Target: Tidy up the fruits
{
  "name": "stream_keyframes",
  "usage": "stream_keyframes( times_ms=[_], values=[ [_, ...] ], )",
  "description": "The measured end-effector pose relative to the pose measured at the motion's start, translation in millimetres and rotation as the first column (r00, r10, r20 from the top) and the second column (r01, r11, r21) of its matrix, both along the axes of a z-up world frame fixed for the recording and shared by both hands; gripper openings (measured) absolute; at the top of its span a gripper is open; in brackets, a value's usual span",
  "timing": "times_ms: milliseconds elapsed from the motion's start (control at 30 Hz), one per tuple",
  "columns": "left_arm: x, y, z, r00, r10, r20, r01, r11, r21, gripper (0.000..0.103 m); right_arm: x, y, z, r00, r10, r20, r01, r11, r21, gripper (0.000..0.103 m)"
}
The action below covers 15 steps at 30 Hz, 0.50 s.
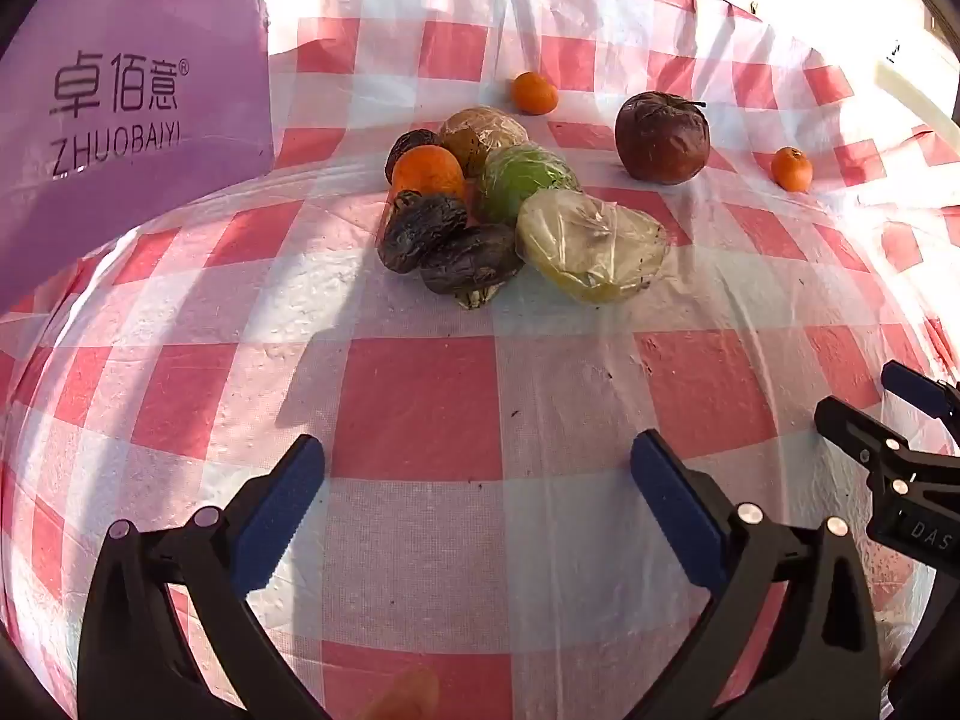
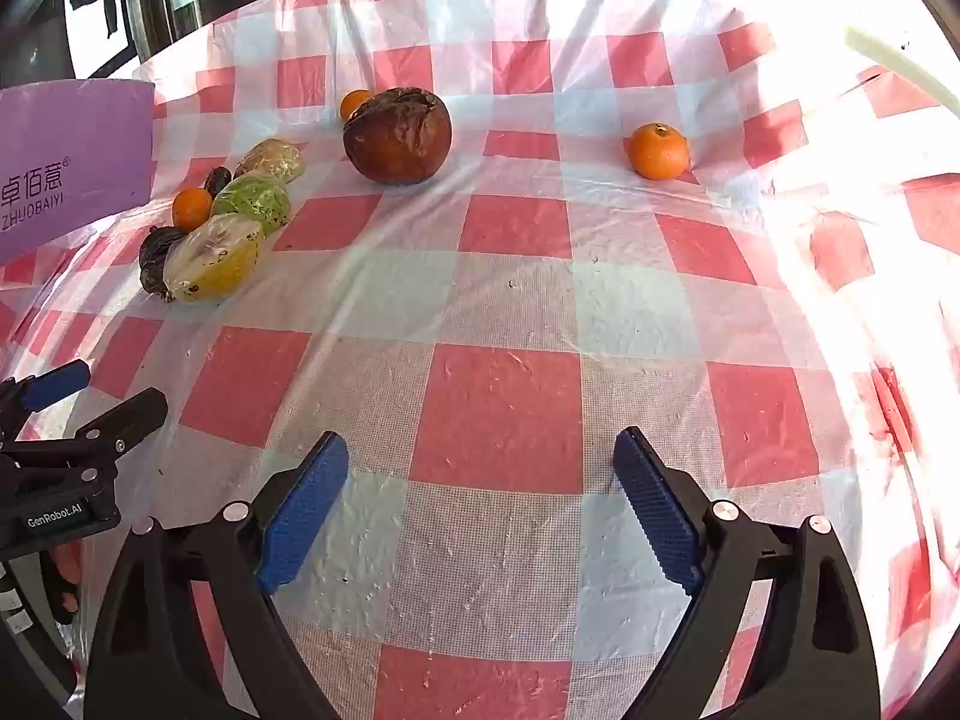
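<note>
Purple box (image 1: 120, 120) reads "ZHUOBAIYI"; left gripper (image 2: 90, 396) reads "GenRobot.AI"; both grippers' jaws spread, empty.

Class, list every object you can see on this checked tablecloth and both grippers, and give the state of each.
Left gripper: open, empty.
Right gripper: open, empty.
Shrivelled brown apple: loose, apart from pile.
Mandarin: loose, alone.
Far mandarin: loose, behind pile.
Plastic-wrapped fruit: in pile.
Purple box: upright.
</note>
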<state>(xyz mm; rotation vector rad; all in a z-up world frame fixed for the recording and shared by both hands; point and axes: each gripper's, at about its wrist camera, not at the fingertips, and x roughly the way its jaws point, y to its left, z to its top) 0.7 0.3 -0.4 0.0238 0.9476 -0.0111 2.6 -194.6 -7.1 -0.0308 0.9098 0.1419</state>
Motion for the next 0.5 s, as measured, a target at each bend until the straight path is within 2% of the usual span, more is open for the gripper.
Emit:
stream_keyframes(
  times_ms=[67, 500],
  values=[
    [-0.4, -0.6, 0.9, 1.0, 0.0, 0.016, 0.0, 1.0, 0.012, 0.102, -0.8, -0.2, 1.1, 1.0, 0.0, 0.022, 0.0, 1.0, 0.008, 0.087],
    [-1.1, -0.7, 0.1, 1.0, -0.001, 0.017, 0.001, 1.0, 0.007, 0.102, 0.0, 1.1, 1.4, 1.0, -0.002, 0.009, 0.002, 1.0, 0.0, 0.087]
  ],
)
